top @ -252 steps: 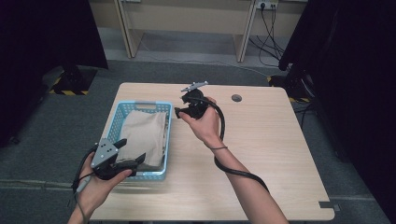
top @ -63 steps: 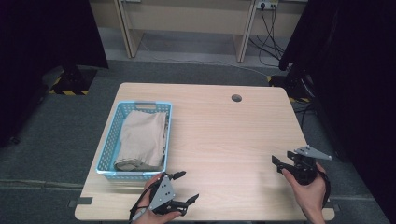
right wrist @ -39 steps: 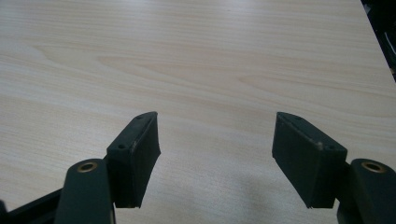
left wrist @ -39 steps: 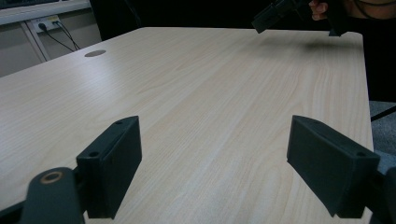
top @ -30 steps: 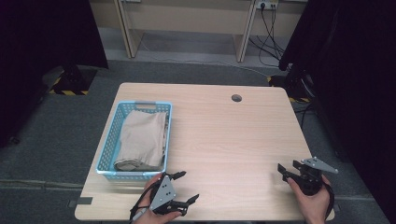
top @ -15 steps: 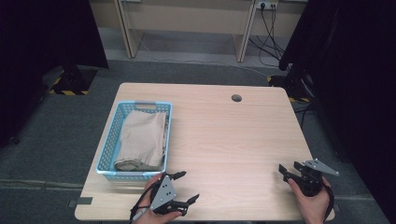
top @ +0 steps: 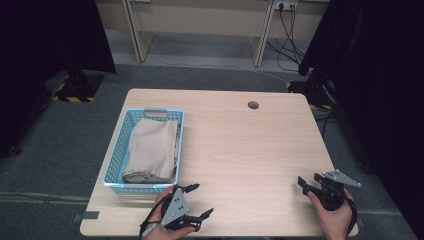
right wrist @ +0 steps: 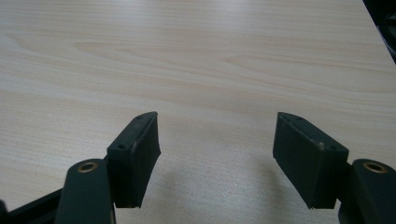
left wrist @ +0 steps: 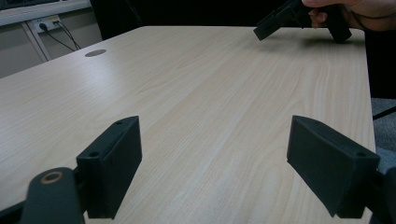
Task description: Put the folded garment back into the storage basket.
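Left tool & right tool both open, nothing btwn jaws, low over bare tabletop; blue basket w/ beige cloth near left tool.

Wooden table — blue basket

The bottom edge of the high view cuts off both hands at the wrist, and the cloth hides the basket's floor.
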The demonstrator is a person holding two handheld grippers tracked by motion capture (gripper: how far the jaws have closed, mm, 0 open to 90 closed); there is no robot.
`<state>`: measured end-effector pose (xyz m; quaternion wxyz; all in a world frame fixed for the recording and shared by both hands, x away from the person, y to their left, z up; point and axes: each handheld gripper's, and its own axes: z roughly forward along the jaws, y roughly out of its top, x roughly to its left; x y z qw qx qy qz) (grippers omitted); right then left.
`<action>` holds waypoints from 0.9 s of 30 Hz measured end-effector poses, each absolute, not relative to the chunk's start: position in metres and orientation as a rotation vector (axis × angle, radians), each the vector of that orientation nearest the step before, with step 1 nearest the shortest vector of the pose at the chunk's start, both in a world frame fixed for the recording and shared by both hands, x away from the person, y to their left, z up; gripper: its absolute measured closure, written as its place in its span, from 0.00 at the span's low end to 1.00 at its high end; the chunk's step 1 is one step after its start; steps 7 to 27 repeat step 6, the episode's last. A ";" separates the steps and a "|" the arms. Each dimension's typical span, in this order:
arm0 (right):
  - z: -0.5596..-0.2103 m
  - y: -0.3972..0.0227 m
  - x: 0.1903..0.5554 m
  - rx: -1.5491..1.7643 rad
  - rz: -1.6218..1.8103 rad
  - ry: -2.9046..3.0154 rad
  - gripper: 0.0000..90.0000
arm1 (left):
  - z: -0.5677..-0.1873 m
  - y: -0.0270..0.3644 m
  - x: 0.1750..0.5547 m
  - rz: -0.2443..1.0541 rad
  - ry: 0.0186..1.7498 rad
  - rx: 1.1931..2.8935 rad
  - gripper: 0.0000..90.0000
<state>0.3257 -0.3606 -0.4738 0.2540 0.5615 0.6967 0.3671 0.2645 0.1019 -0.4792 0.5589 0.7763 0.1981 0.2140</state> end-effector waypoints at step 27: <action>-0.474 -0.360 0.326 1.537 0.998 1.893 0.35 | -0.479 0.102 0.264 0.509 0.467 1.828 0.19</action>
